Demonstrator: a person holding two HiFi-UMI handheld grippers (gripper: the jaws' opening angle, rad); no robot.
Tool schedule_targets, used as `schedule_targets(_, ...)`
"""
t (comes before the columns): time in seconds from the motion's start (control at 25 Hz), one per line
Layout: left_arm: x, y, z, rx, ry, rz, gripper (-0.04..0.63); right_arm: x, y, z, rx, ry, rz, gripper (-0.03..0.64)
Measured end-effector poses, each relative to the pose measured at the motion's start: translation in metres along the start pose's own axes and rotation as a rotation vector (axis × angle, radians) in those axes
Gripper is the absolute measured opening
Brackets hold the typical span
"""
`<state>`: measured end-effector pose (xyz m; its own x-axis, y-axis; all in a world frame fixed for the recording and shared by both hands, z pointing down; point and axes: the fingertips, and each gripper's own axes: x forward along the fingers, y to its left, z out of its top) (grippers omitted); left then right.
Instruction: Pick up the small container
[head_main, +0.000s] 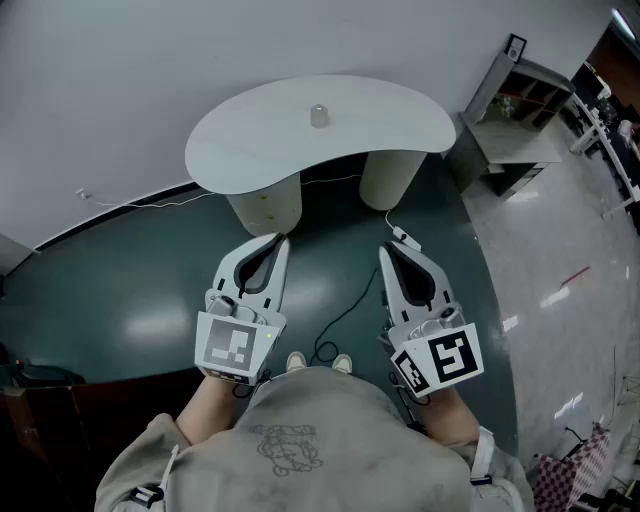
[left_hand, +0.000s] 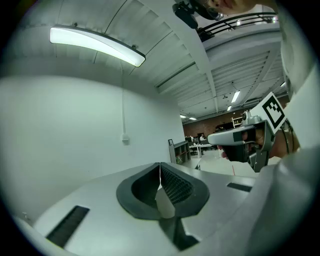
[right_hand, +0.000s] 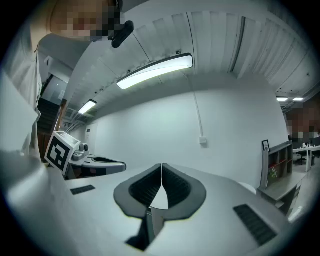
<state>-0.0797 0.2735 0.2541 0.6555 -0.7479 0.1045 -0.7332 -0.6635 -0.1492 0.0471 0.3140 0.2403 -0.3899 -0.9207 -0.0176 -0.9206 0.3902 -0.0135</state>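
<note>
A small pale container (head_main: 319, 116) stands upright on the white kidney-shaped table (head_main: 240, 150), near its far edge. Both grippers hang well short of the table, over the dark green floor. My left gripper (head_main: 279, 239) has its jaws together with nothing between them, tips toward the table's left pedestal. My right gripper (head_main: 385, 250) is also shut and empty, tips toward the right pedestal. In the left gripper view the jaws (left_hand: 160, 166) meet at a thin seam; the right gripper view shows the same (right_hand: 162, 166). Neither gripper view shows the container.
Two round pedestals (head_main: 265, 203) carry the table. A black cable (head_main: 345, 310) and a white cable lie on the floor between the grippers. A grey shelf unit (head_main: 520, 120) stands at the right. The person's shoes (head_main: 318, 362) show below.
</note>
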Motion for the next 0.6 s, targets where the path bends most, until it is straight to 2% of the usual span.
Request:
schedule_targets(0.24,0.004,-0.006,0.004,0.007,-0.001,-0.001,0.018,-0.005,-0.008,0.001,0.044,-0.021,0.005,0.031)
schedule_targets(0.6,0.004,-0.018,0.005,0.024,0.002,0.006,0.018,-0.014,-0.014,-0.001,0.042,-0.020,0.013,0.031)
